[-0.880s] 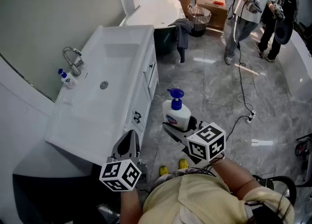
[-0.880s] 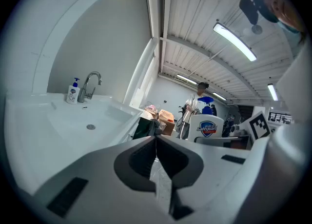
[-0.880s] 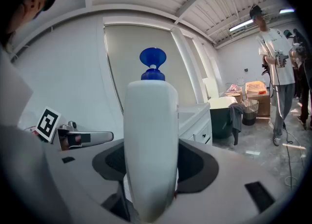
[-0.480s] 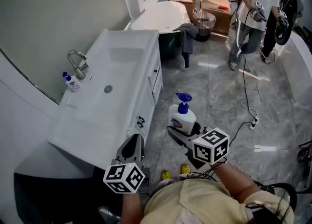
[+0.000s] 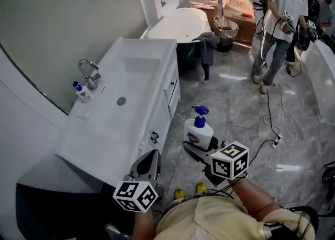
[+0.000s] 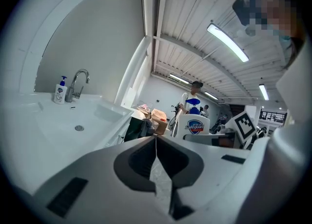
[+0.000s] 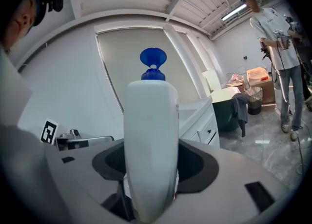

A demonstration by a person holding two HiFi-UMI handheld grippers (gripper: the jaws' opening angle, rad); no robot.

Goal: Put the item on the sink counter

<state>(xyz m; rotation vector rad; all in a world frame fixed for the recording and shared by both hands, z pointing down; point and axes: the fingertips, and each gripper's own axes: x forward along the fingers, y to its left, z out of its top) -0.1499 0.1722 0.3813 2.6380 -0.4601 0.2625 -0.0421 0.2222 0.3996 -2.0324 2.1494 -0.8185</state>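
Note:
A white soap bottle (image 5: 199,134) with a blue pump stands upright in my right gripper (image 5: 201,145), whose jaws are shut on its body, over the floor to the right of the vanity. In the right gripper view the soap bottle (image 7: 150,140) fills the middle. My left gripper (image 5: 148,163) is shut and empty, just off the front corner of the white sink counter (image 5: 99,134). From the left gripper view the counter (image 6: 44,130) lies left, and the soap bottle (image 6: 196,125) shows to the right.
A chrome faucet (image 5: 90,73) and a small soap bottle (image 5: 81,93) stand at the counter's back edge, beside the basin drain (image 5: 121,101). A bathtub (image 5: 180,24), cardboard boxes (image 5: 238,6) and two people (image 5: 280,24) are farther off. A cable (image 5: 272,113) lies on the marble floor.
The view has shifted so the vanity and room sit lower and more to the right. Both grippers keep their places relative to me; the bottle stays gripped.

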